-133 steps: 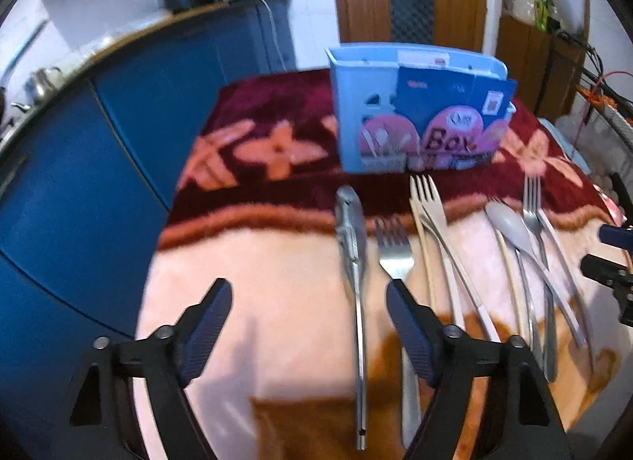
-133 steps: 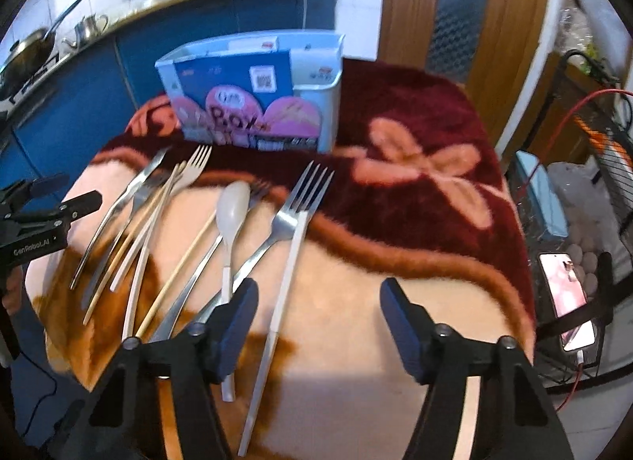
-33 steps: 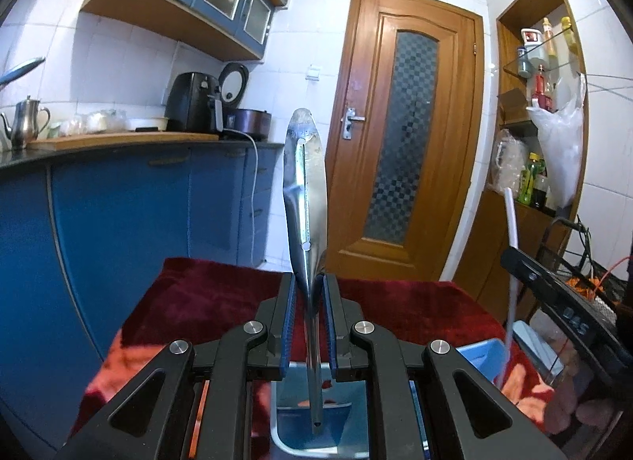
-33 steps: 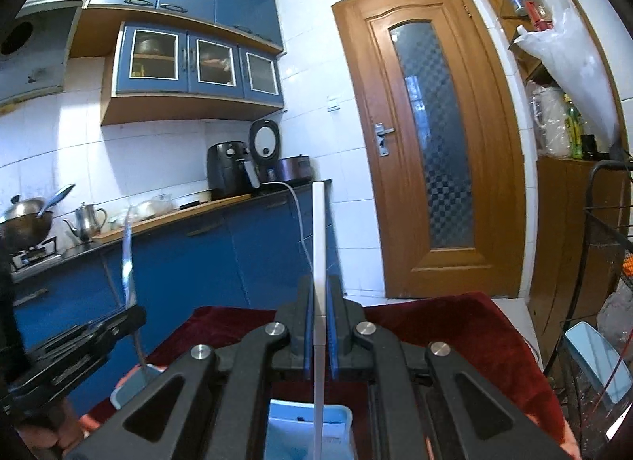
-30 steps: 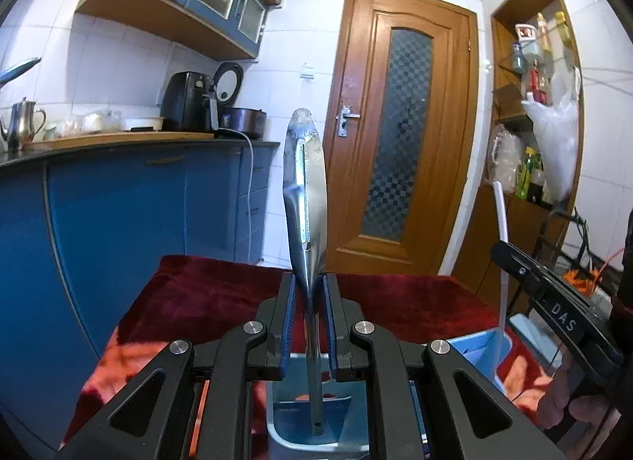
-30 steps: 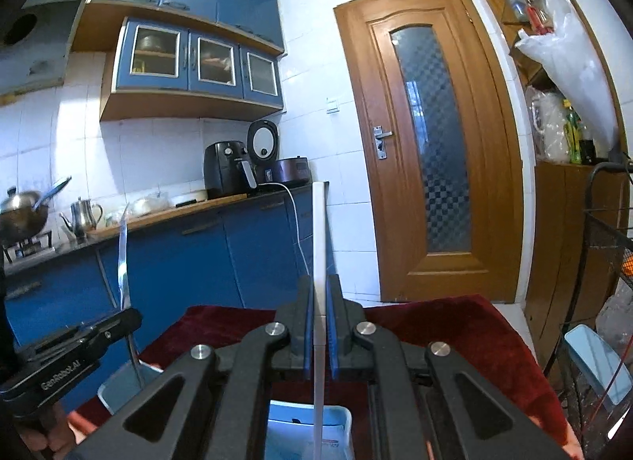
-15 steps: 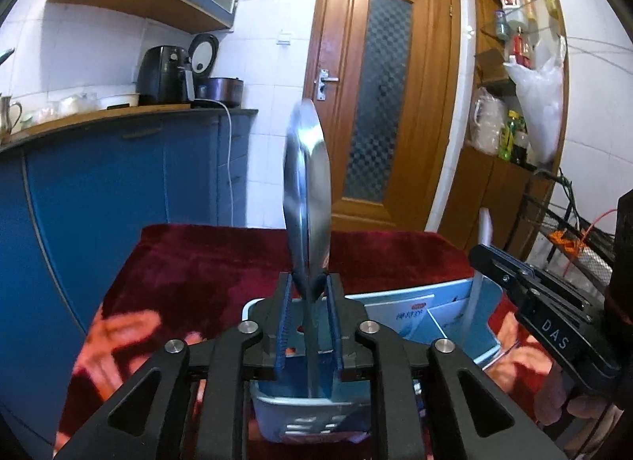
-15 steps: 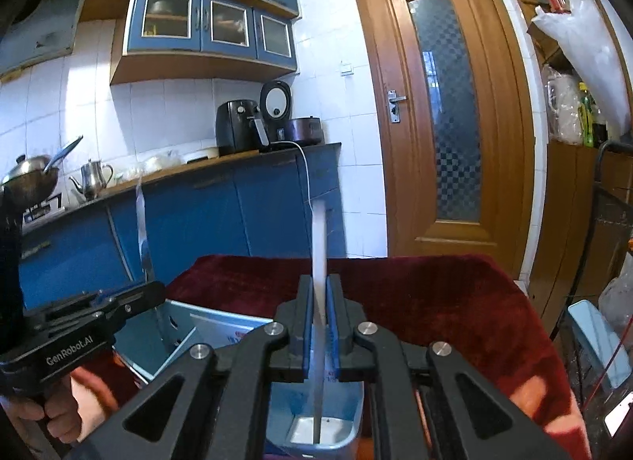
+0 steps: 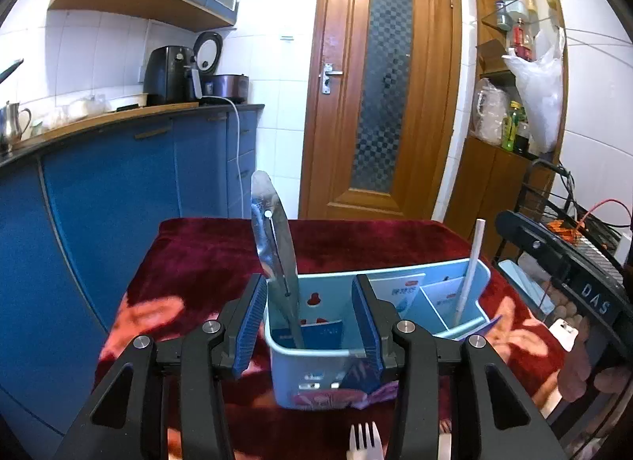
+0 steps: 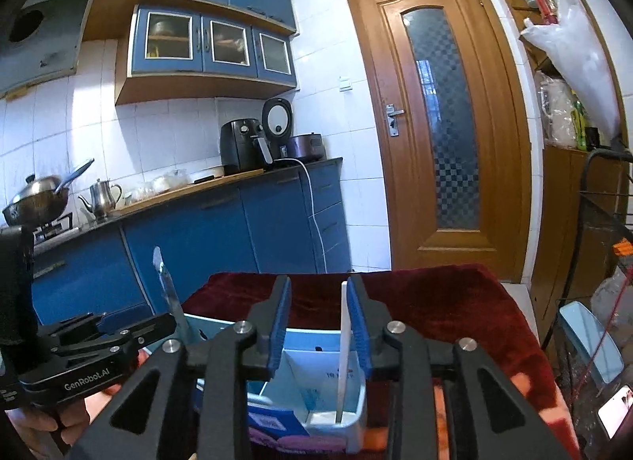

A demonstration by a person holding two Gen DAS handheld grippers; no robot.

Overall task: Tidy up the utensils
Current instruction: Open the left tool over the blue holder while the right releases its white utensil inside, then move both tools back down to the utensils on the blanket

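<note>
Both tools stand over the light-blue utensil caddy (image 9: 308, 353), which rests on the red patterned cloth (image 9: 205, 254) covering the tabletop.

Left tool (image 9: 312, 317): jaws opening, pads clear of any object. The knife (image 9: 277, 246) stands between them, blade up, its lower end inside the caddy's left compartment. Its long axis runs near vertical and tilts toward the left pad; whether it touches that pad cannot be told.

Right tool (image 10: 318, 331): jaws opening. The white-handled utensil (image 10: 343, 345) stands upright in the caddy's right-hand end compartment. Its shaft lies just beside the right pad, with a clear gap to the left pad. Contact with the right pad cannot be confirmed. The working end is hidden in the compartment, so the utensil type cannot be told.

Judgement: both items appear deposited. The next move is a withdrawal of each tool. The governing relation is that each utensil's long axis is vertical and crosses the jaw gap. Each tool should therefore back out along its own pointing line, toward the person, not sideways; a sideways pull may tip the utensil or drag the caddy.

One fork (image 9: 364, 440) lies on the tabletop in front of the caddy, nearest the left tool.
</note>
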